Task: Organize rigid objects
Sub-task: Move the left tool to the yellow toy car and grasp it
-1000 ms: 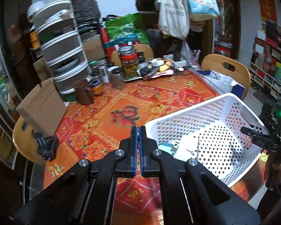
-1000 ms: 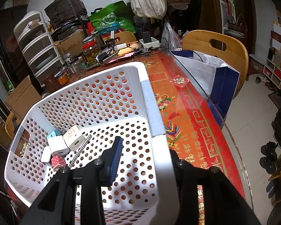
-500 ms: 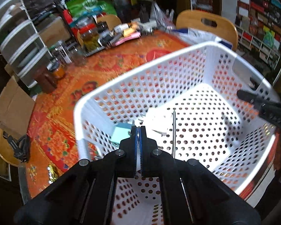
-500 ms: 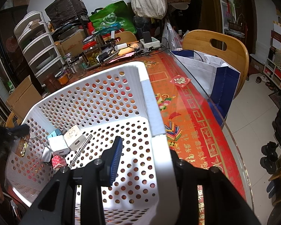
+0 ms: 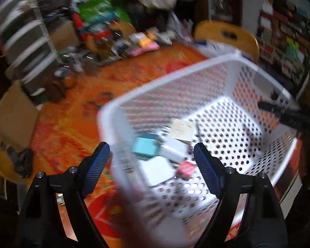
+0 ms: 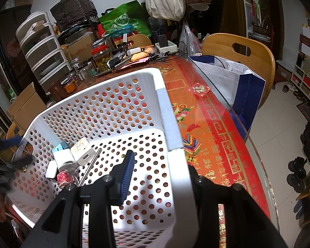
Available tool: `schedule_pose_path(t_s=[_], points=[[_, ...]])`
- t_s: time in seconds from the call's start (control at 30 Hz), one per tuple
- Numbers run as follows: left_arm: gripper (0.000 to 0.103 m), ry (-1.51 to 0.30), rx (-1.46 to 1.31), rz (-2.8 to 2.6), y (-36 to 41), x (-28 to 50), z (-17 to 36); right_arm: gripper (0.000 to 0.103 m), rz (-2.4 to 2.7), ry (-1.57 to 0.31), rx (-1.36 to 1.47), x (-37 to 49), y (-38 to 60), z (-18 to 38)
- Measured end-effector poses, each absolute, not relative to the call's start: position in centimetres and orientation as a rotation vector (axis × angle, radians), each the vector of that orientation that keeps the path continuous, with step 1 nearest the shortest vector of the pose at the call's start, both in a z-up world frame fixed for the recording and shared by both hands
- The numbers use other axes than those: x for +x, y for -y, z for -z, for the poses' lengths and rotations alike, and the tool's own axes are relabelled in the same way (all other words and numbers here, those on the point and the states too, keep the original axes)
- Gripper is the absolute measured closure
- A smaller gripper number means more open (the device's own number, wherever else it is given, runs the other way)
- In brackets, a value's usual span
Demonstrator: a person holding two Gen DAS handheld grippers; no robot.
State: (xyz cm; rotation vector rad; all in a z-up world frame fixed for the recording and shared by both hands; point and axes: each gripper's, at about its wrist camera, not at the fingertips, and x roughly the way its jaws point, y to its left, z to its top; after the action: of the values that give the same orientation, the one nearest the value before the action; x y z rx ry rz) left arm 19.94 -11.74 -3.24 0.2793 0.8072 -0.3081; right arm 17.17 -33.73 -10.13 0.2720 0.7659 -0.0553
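Basket (image 6: 105, 113) sits on the tabletop (image 6: 212, 136), small items in one corner: a teal box (image 5: 145, 145), white adapters (image 6: 64, 158) and a metal rod (image 6: 92, 164). Right gripper (image 6: 157, 175) clamps the basket's side wall. Left gripper (image 5: 152, 161), jaws just opened wide and empty, straddles the opposite rim.

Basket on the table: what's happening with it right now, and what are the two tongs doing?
The right tongs are clamped on the white basket's side wall, steadying it on the red tablecloth. The left tongs have just been opening and hang over the opposite corner, straddling the rim with nothing gripped. Below them lie small items: a teal box, white boxes and a metal rod.
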Motion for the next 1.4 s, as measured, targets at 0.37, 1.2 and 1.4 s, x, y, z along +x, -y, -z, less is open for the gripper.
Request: schedule_pose_path(t_s=[0.37,1.2,1.4], points=[[0.000,-0.835,0.061,-0.087,-9.0,21.3,6.0,0.066,0.064,-0.765,0.267,17.1,33.7,10.4],[0.082,-1.014,0.094,-0.159,-10.4,24.4,16.6,0.066,0.071,-0.770,0.259,17.0,34.0,10.3],[0.082,-0.934,0.226,-0.270,-8.7,23.3,15.9,0.065,0.063,-0.769,0.258,17.0,34.1,10.2]])
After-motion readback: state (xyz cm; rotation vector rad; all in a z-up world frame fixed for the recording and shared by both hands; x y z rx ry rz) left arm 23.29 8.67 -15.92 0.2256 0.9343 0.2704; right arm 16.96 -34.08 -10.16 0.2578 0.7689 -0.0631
